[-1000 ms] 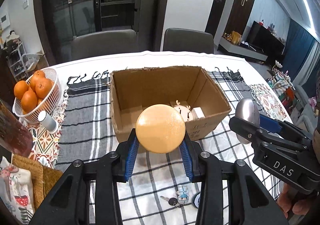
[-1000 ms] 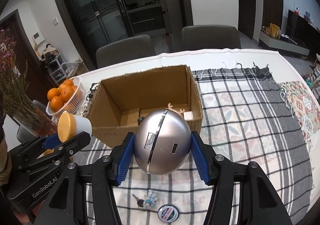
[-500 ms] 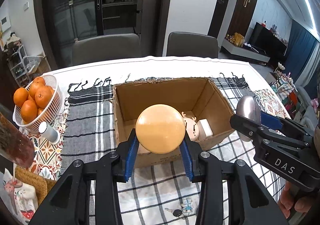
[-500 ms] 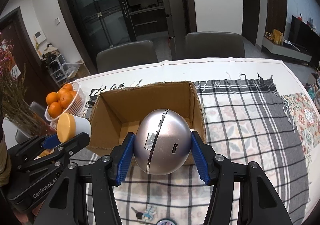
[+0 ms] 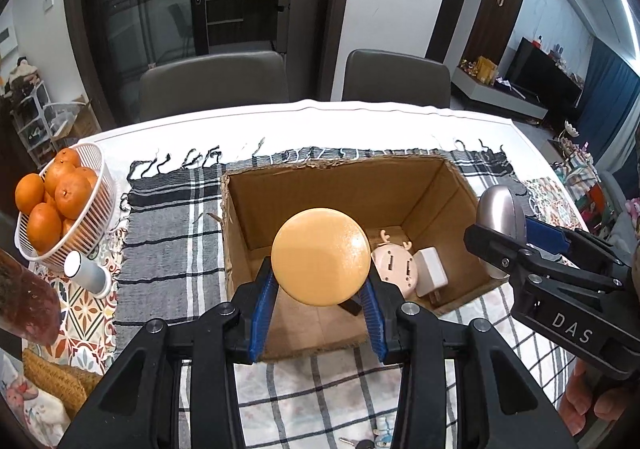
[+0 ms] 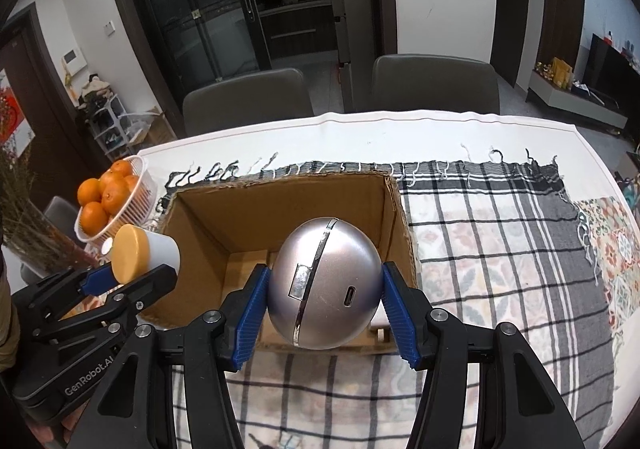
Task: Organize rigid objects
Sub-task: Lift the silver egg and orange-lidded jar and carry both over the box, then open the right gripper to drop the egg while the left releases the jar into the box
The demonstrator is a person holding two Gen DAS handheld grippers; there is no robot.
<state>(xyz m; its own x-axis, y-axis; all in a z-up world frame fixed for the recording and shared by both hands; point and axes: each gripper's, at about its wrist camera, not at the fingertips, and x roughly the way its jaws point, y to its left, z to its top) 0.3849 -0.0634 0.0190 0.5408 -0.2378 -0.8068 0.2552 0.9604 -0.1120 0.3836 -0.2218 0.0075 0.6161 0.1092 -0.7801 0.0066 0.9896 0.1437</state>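
Observation:
An open cardboard box [image 5: 344, 185] [image 6: 280, 205] stands on a plaid cloth. Inside lie a pink deer-shaped plug [image 5: 394, 269] and a white charger [image 5: 431, 275]. My left gripper [image 5: 320, 299] is shut on a white jar with an orange lid [image 5: 320, 257] and holds it over the box's near edge; the jar also shows in the right wrist view [image 6: 142, 253]. My right gripper [image 6: 326, 313] is shut on a silver egg-shaped device [image 6: 324, 283], above the box's near right corner; the device also shows in the left wrist view [image 5: 500, 215].
A white basket of oranges [image 5: 60, 205] [image 6: 110, 197] and a small white cylinder [image 5: 86, 273] stand left of the box. Keys [image 5: 380, 439] lie on the cloth near me. Two grey chairs [image 5: 216, 83] stand behind the table. A woven mat [image 5: 52, 377] lies at the near left.
Both grippers have risen and moved forward toward the box with their objects still held. The box's inside now shows more fully.

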